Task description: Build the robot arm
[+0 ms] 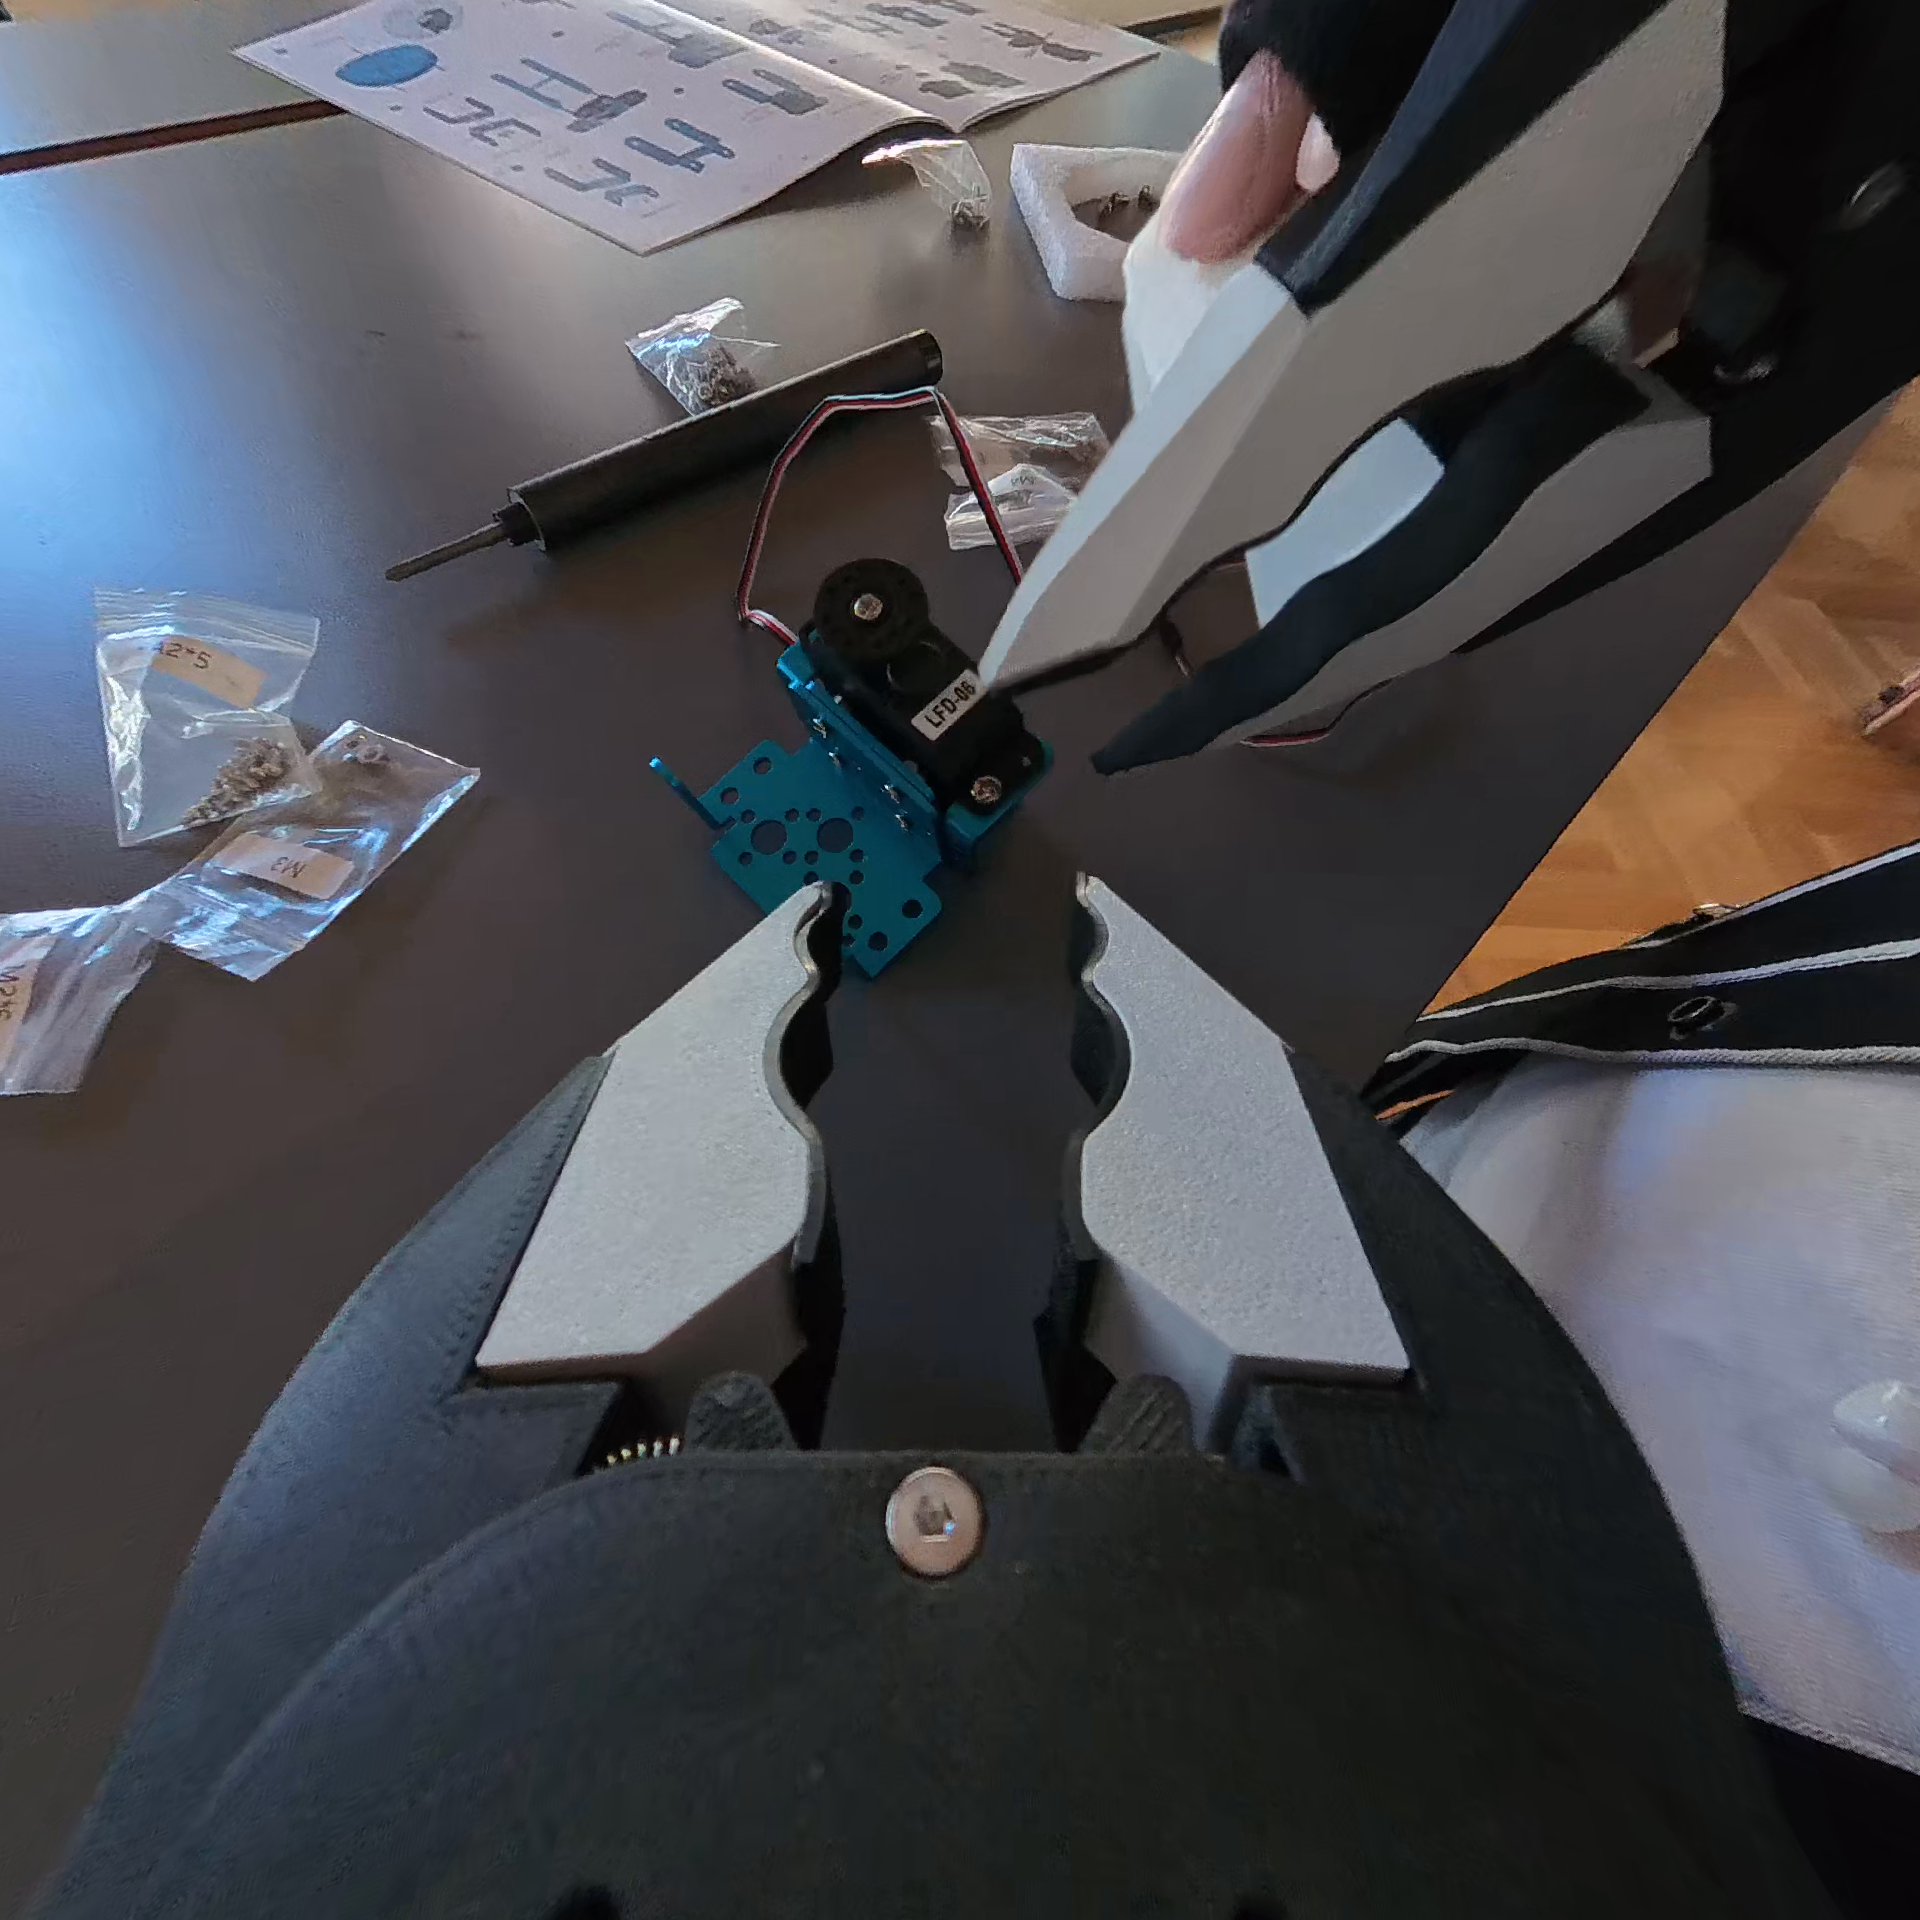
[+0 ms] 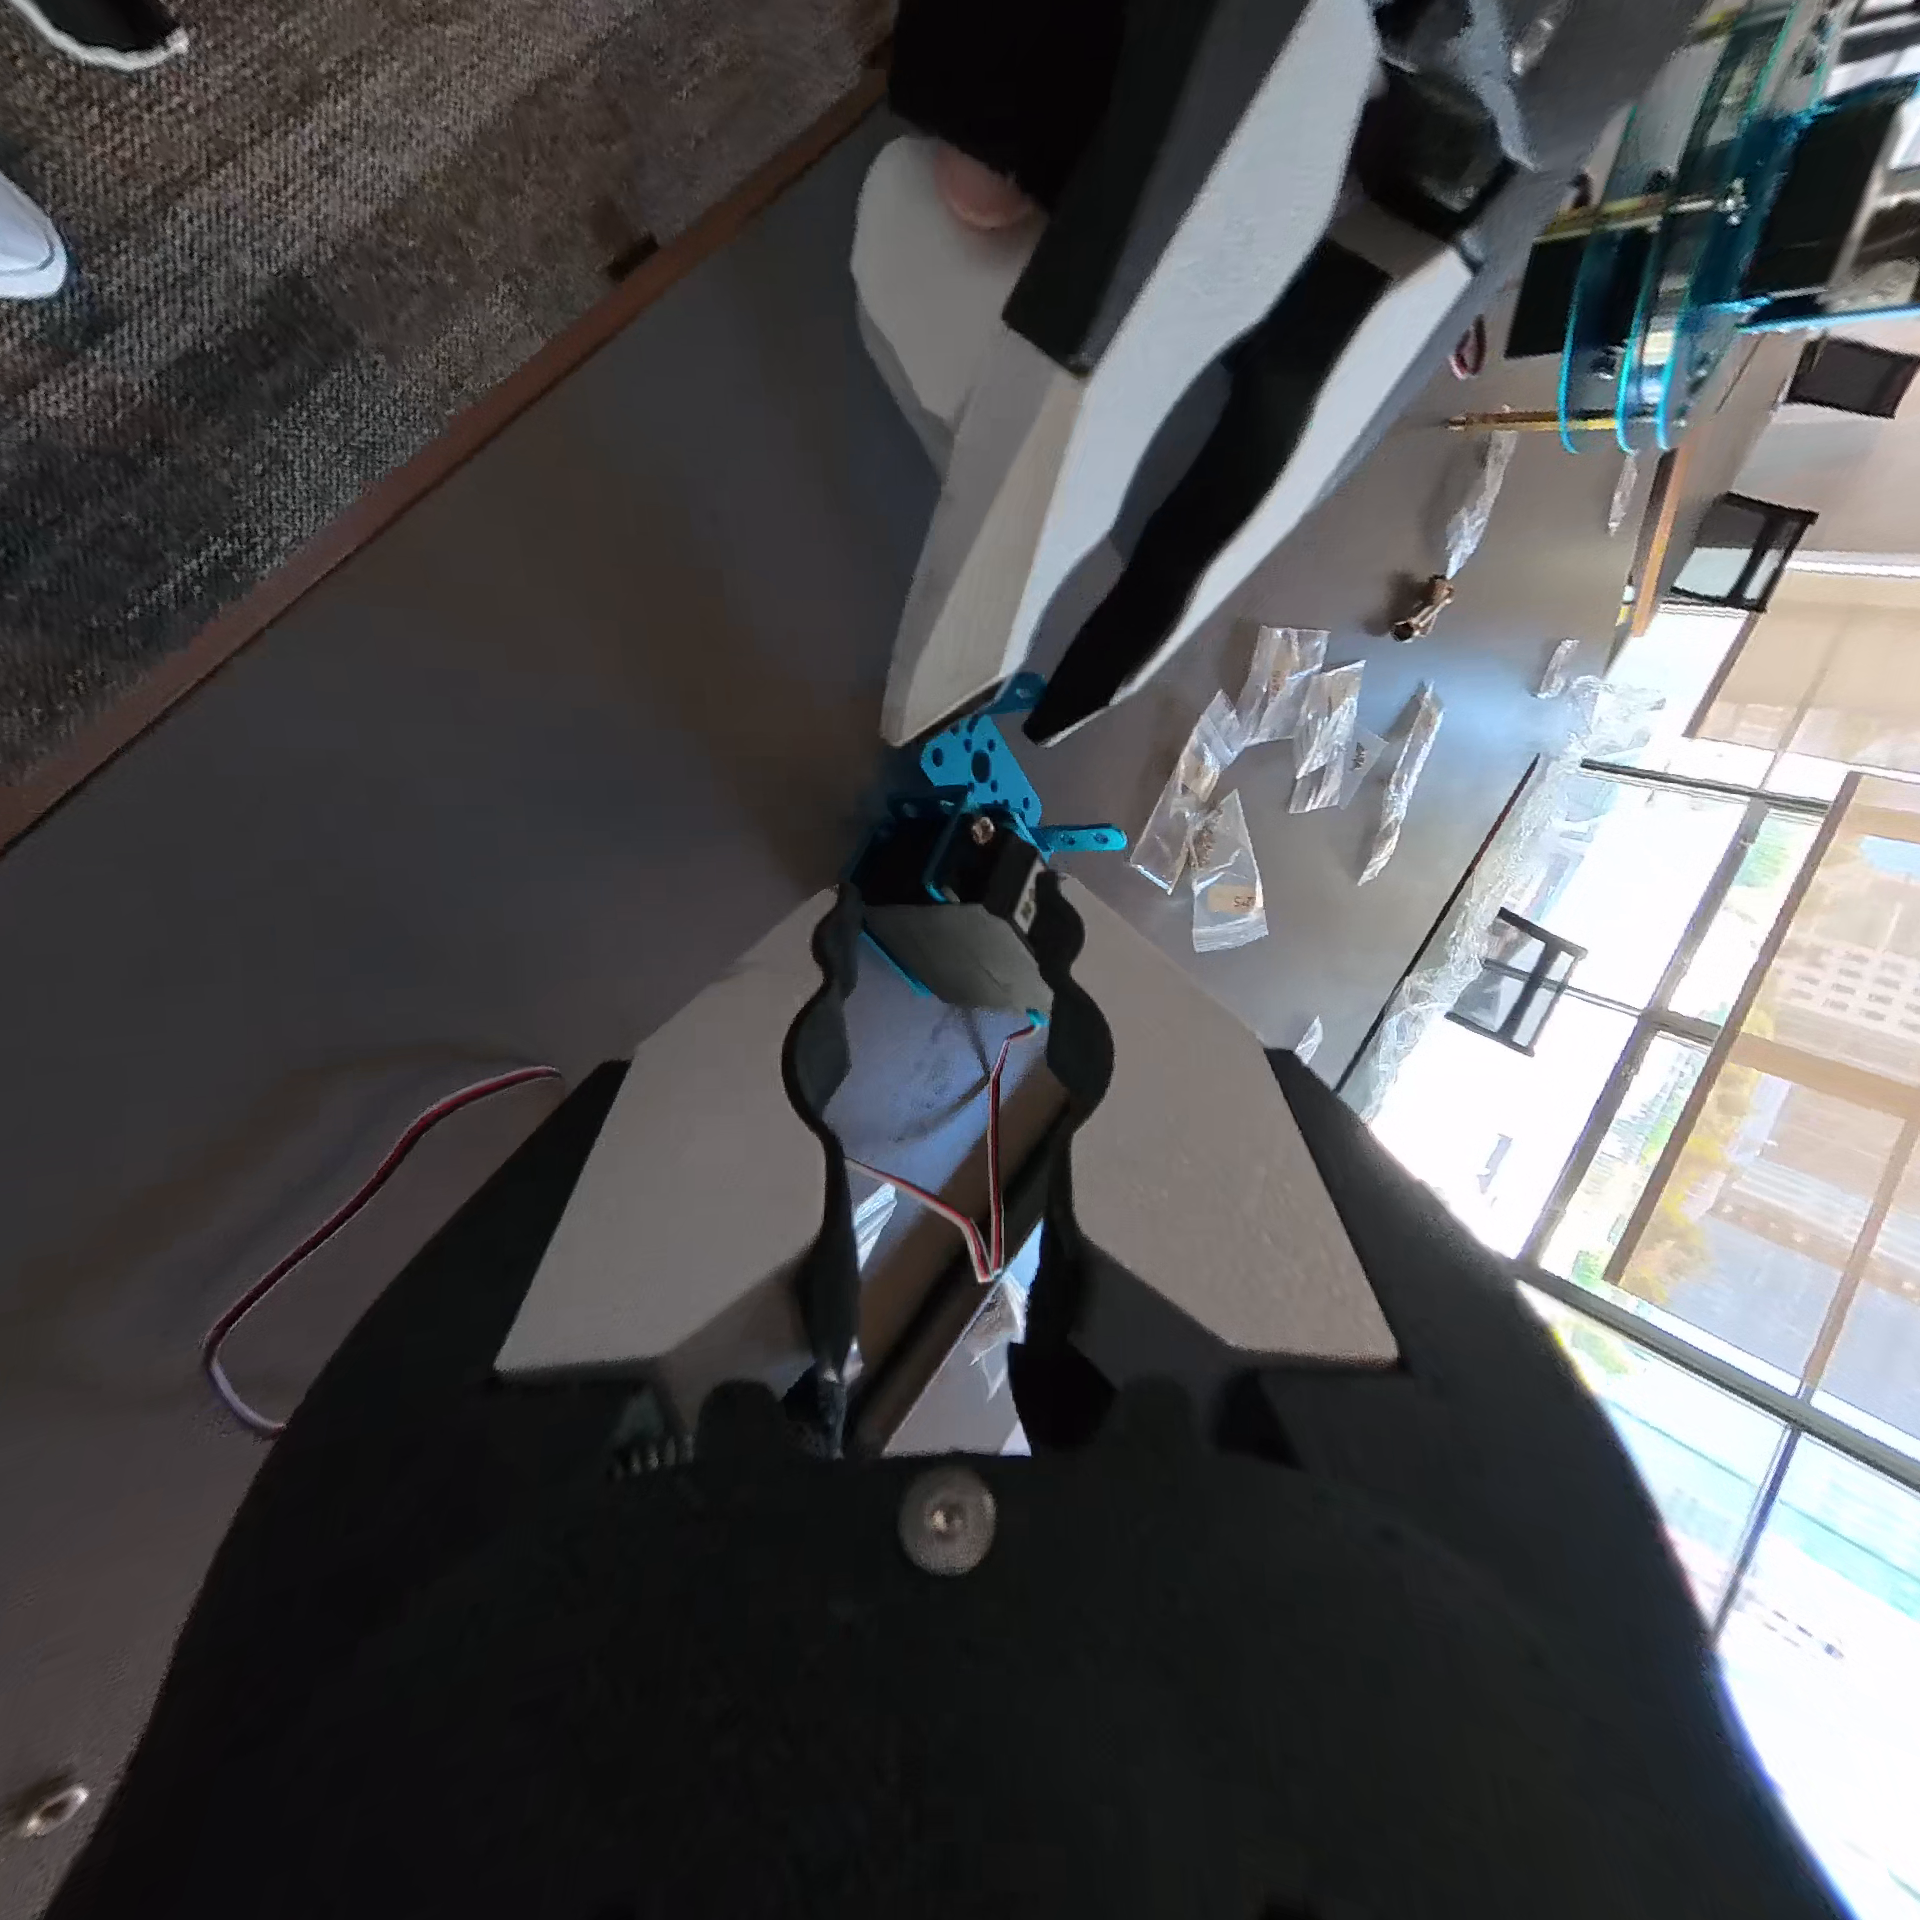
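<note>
A black servo [image 1: 935, 707] is mounted in a blue perforated metal bracket [image 1: 821, 821] that stands on the dark table [image 1: 312, 416]. My left gripper [image 1: 951, 899] is open, low over the table, with its left fingertip over the bracket's near edge. My right gripper [image 1: 1044, 722] comes in from the upper right, open, one fingertip on the servo's label and the other just beside the servo's end. In the right wrist view the servo [image 2: 951, 951] sits between my right gripper's [image 2: 951, 914] fingertips. The bracket [image 2: 961, 764] reaches toward my left gripper [image 2: 971, 722] beyond.
The servo's red-white-black wire [image 1: 769, 499] loops behind it. A black screwdriver [image 1: 707, 447] lies at the back. Several bags of screws [image 1: 197, 707] lie at the left. A booklet [image 1: 644, 94] and a white foam piece [image 1: 1070, 218] lie far back. The table edge and wooden floor [image 1: 1714, 727] are at the right. The tips of both grippers are at nearly the same place.
</note>
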